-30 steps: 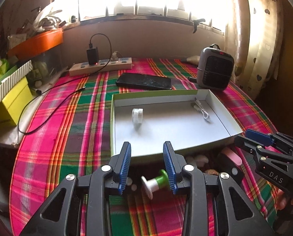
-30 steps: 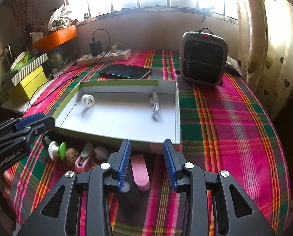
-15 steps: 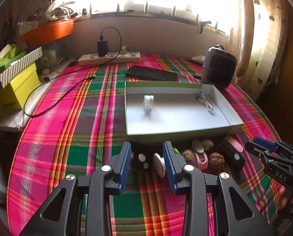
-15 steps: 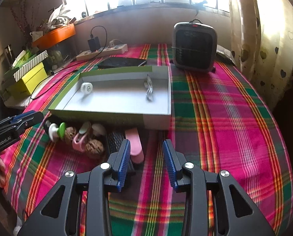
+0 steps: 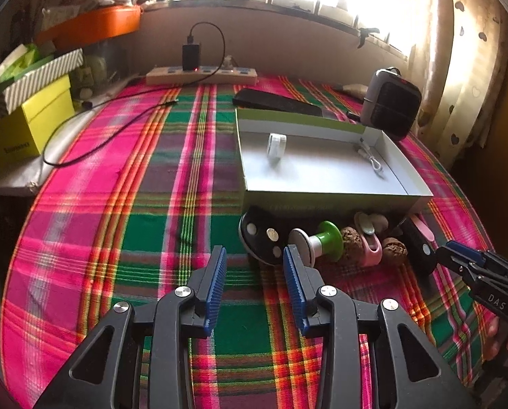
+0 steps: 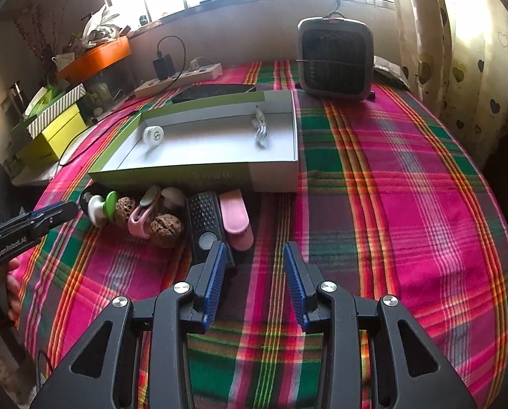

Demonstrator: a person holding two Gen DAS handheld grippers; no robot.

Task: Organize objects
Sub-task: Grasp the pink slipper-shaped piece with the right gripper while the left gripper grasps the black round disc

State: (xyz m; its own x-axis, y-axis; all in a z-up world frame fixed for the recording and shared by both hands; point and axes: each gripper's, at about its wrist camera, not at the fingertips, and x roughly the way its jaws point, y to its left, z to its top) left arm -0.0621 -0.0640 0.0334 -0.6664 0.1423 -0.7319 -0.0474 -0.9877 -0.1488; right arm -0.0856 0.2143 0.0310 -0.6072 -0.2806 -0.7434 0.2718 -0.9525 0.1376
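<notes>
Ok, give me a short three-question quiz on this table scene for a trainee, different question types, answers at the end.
1. True or false: the open box already holds a white reel and a coiled white cable.
2. Multiple choice: the row of small loose items, such as the two walnuts, lies A) inside the box, B) on the cloth along the box's near wall, C) beside the heater.
3. Fill in: the left gripper and the right gripper are both ____, holding nothing.

Key: 1 true; 2 B; 3 open.
</notes>
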